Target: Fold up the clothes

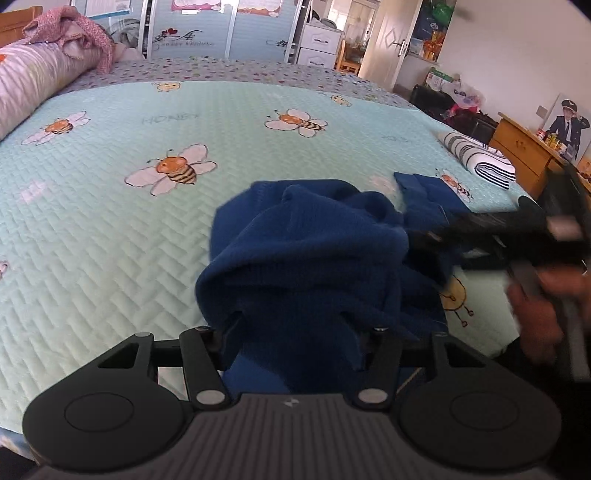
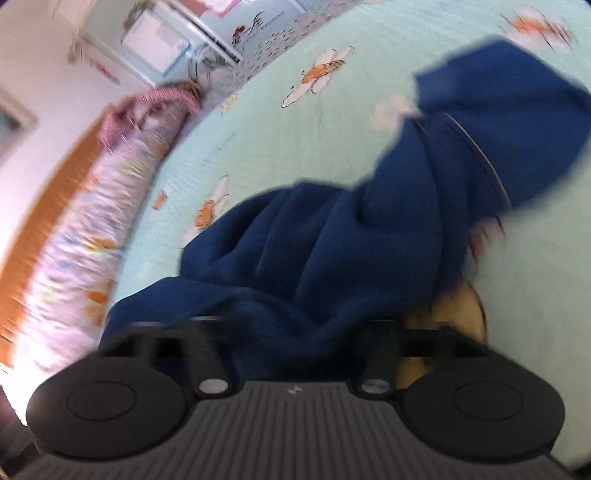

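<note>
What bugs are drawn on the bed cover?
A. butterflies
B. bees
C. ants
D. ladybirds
B: the bed cover shows striped orange bees with white wings, around the blue garment.

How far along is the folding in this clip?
Done: a striped garment already lies folded at the bed's far right. In hand: the blue garment, bunched, drapes over the left tongs and right tongs; their tips are hidden, so grip is unclear. Left: spread and fold it; the pink garment also waits.
</note>
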`<state>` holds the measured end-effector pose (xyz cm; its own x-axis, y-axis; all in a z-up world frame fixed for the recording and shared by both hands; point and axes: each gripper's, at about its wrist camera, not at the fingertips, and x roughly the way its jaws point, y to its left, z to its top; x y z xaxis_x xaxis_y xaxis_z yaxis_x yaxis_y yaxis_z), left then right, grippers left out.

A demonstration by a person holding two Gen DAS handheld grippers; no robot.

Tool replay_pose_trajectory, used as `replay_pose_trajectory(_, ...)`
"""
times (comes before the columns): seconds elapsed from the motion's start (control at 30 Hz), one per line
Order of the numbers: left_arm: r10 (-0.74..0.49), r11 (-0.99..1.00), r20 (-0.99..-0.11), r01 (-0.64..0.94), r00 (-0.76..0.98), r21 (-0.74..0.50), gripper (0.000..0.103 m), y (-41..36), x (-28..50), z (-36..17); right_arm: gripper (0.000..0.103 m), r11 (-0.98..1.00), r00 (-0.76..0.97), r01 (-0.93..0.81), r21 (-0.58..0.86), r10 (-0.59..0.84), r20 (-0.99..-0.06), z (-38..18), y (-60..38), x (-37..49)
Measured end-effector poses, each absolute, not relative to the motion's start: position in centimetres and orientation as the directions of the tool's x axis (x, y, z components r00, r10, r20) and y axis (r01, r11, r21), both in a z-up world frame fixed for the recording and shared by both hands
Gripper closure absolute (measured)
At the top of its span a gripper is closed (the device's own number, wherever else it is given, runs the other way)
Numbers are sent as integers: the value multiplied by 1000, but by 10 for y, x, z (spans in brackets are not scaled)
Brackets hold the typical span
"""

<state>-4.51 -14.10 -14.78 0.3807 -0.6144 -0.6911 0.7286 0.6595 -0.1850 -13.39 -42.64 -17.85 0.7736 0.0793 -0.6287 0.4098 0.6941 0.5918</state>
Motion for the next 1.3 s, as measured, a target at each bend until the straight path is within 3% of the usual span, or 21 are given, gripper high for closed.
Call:
replay_pose_trajectory(0.1, -607, 661, -685, 734, 403, -155, 56, -143, -47, -142, 85, 703, 841, 361, 612, 38, -540, -143, -432, -108)
replay_pose_trajectory(0.23, -617, 669, -634, 735, 466, -111, 56, -138, -44, -122, 85, 704, 901, 307, 641, 1, -433, -101, -438, -104)
replay_pose_trajectory(0.43, -637, 602, -603, 799, 481, 3, 51, -157, -37, -110, 85, 680, 924, 307, 666, -46, -380, -88, -444, -146)
replay_pose_trajectory(0.63, -600, 520, -692, 853, 401, 44, 51, -204, -28, -137, 85, 657, 924, 324, 681, -63, -378, -90, -444, -168)
replay_pose_trajectory(0.7, -606, 508, -702, 861, 373, 20, 60, -209, -29, -142, 85, 654, 920, 329, 681, -61, -387, -92, -444, -170)
replay_pose_trajectory(0.77, -621, 505, -703, 863, 346, -22, 91, -210, -28, -144, 85, 652, 917, 335, 680, -58, -396, -95, -443, -171)
replay_pose_trajectory(0.83, -632, 521, -680, 853, 372, -17, 99, -208, -27, -141, 84, 650, 913, 341, 680, -56, -404, -98, -442, -173)
replay_pose_trajectory(1.07, -593, 678, -549, 733, 589, 53, 99, -217, 40, -86, 52, 642, 899, 361, 677, -47, -435, -107, -439, -179)
replay_pose_trajectory(1.3, -584, 737, -520, 676, 623, -18, 93, -201, 63, -67, 35, 730, 868, 238, 641, 136, -478, -117, -392, -178)
